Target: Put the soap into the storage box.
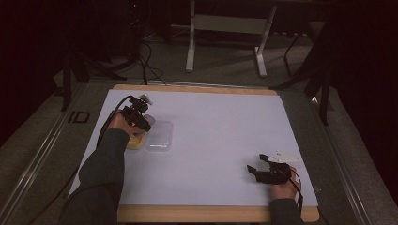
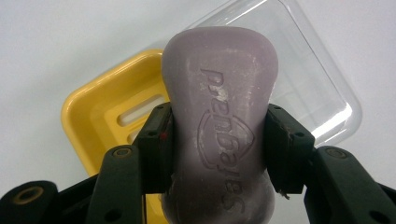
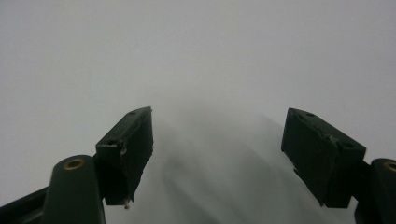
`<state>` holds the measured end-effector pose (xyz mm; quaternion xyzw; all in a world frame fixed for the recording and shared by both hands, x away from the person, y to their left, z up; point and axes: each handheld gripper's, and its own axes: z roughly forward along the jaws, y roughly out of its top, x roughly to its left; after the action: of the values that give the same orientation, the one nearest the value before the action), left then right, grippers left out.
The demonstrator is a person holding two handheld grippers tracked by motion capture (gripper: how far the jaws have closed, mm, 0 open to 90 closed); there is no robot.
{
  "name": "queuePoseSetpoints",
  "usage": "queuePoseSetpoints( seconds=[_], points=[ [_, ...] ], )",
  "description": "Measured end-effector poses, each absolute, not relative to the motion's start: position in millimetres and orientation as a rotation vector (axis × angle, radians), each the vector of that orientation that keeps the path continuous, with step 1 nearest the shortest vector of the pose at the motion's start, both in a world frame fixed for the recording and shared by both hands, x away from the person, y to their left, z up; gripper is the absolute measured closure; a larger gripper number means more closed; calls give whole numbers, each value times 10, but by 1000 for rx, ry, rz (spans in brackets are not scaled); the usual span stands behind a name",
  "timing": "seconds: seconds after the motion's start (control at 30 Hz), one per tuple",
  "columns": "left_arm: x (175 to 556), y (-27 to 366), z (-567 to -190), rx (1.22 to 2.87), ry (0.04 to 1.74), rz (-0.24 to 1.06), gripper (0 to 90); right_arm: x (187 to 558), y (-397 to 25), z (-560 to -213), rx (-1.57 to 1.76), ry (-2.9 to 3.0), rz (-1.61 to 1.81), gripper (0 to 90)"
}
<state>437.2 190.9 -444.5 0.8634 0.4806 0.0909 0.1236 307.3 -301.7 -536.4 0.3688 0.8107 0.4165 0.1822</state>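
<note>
Two claws worked over the pale tabletop (image 1: 220, 140) in the high view. The left claw (image 1: 141, 123), held in the person's left hand (image 1: 121, 123), hung over the near-left part of the sheet, right above a yellow soap dish (image 1: 136, 141) and a clear plastic lid (image 1: 159, 136) that lay side by side, touching or nearly so. The soap itself was too small and too hidden by the claw to make out there. The right claw (image 1: 256, 171) rested low near the front right of the tabletop, well apart from the dish, with the right hand (image 1: 281, 187) behind it.

Looking along the left claw (image 2: 219, 151) in the left gripper view, its two black jaws were clenched on a purple bar of soap (image 2: 219, 116), one pad pressed to each long side at the bar's narrow waist. Raised lettering ran along the bar's upper face. The bar was held above the yellow soap dish (image 2: 100, 109), whose slotted floor showed to the left of it, while the clear plastic lid (image 2: 322, 98) lay beyond and to the right on the white surface.

From the right gripper view, the right claw (image 3: 217, 149) stood released, its jaws spread wide with nothing between them, and plain white tabletop (image 3: 196, 56) lay beneath, with their soft shadows on it.
</note>
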Motion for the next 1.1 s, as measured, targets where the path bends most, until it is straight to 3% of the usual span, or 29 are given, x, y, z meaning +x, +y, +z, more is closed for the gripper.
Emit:
queuePoseSetpoints(
  seconds=[1.1],
  points=[
    [4414,2189,-4451,2445,1555,323,498,3064,-3015,-5361,1034,2283,1172,247]
  ],
)
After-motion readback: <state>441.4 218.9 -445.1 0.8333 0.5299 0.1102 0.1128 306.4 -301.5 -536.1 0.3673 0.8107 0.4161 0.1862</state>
